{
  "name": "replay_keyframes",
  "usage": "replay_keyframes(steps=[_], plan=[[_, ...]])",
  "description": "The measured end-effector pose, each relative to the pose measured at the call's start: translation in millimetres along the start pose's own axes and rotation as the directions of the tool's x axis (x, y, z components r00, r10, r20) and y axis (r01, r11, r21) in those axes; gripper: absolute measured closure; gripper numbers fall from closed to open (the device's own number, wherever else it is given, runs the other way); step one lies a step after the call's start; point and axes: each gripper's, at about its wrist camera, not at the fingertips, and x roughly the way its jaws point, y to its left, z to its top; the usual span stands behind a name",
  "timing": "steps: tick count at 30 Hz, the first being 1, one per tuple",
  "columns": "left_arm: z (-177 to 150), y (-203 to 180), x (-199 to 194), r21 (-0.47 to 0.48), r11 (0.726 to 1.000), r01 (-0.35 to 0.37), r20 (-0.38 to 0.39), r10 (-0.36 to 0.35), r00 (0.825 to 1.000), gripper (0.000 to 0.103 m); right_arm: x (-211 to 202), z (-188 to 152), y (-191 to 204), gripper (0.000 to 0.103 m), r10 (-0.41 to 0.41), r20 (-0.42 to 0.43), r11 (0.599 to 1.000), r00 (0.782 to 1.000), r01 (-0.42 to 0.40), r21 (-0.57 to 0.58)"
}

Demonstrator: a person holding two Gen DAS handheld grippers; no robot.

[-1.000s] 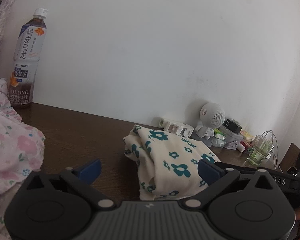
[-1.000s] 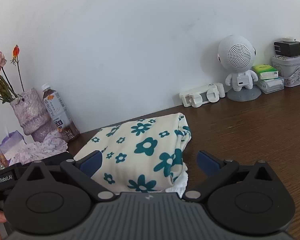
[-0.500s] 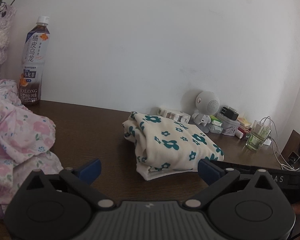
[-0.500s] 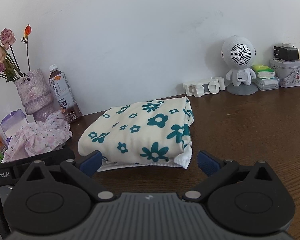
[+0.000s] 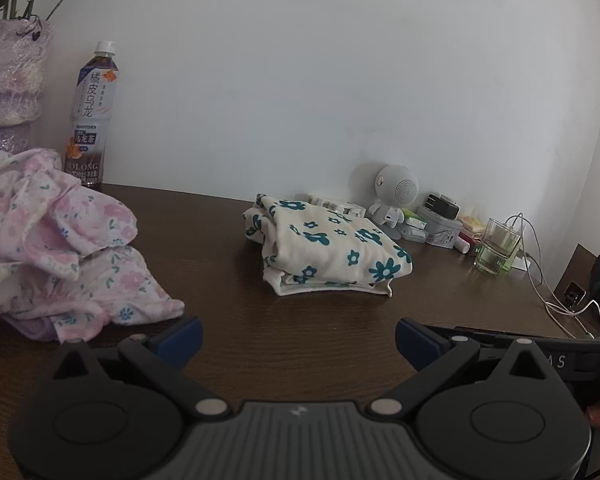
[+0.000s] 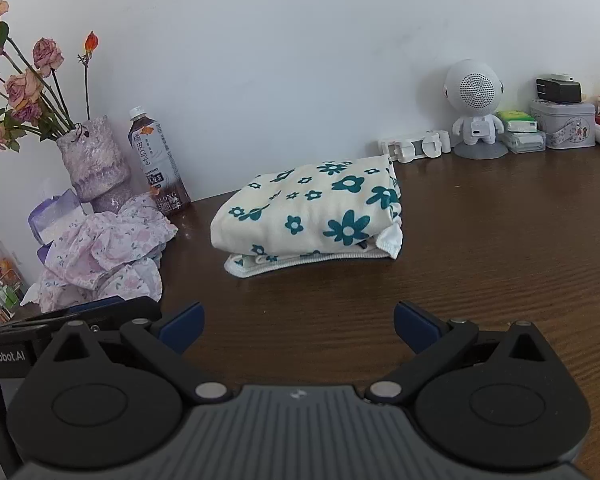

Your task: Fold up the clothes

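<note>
Both tongs (image 5: 298, 340) (image 6: 298, 328) gape, empty; bottle (image 5: 90, 116) reads "SUNTORY", seemingly "OOLONG"; left tool says "GenRobot.AI".

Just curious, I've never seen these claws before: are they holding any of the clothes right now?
No. The left gripper and right gripper are both open and empty; the folded flowered garment lies untouched on the table.
</note>
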Motion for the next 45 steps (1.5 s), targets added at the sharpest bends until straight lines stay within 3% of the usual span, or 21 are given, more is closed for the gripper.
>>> replay_keyframes(steps=[13,29,45], plan=[[-30.9,-11.7,-58.4,0.013,1.0,0.007,-0.017,-0.006,1.0,0.0,-51.5,-39.1,28.0,0.0,-0.002,-0.03,1.0,1.0,0.001,-0.011],[-73.4,-54.9,-144.6,0.105,0.994,0.015,0.017,-0.017,1.0,0.0,-126.1,-77.6,51.0,0.0,-0.004,0.016,0.999,1.0,0.003,0.035],[-117.8,-79.0,-226.1,0.164,0.986,0.013,0.016,-0.015,1.0,0.0,-210.0,-125.4,80.8,0.0,-0.022,0.039,1.0,0.999,0.022,0.007]])
